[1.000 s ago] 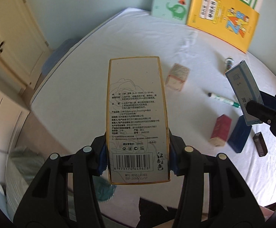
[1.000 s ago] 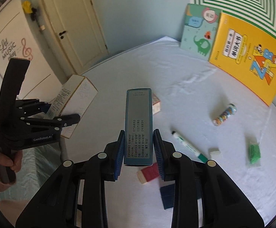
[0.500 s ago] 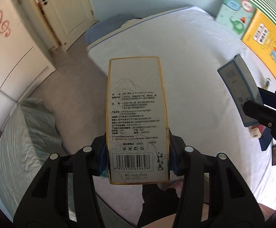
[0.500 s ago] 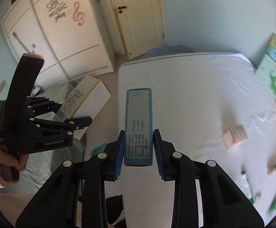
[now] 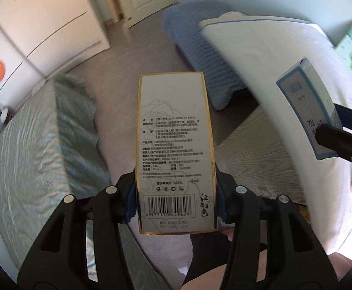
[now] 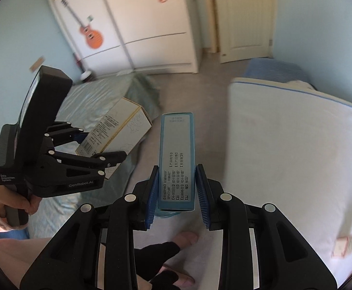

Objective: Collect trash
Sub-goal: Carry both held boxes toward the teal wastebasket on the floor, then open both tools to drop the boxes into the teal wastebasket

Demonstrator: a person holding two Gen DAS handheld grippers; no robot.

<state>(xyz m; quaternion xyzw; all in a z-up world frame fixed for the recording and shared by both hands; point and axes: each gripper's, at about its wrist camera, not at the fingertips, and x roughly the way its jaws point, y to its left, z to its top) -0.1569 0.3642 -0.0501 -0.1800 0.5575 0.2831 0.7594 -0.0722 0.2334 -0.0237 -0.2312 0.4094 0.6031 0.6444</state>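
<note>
Bright, soft daylight fills both views; the white mattress (image 6: 296, 149) nearly washes out. Motion blur smears the wardrobe (image 6: 137, 24) and floor, while fisheye bending and dark vignetting ring the edges

Pale blue walls (image 6: 321, 12), a white wardrobe (image 6: 137, 24) with guitar decal, grey floor (image 6: 195, 91).

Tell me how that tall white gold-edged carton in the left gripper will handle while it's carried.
The tall white gold-edged carton looks stiff: flat faces, crisp edges. The left gripper clamps only its bottom end, so it may pivot. Probably light, perhaps empty packaging.
</note>
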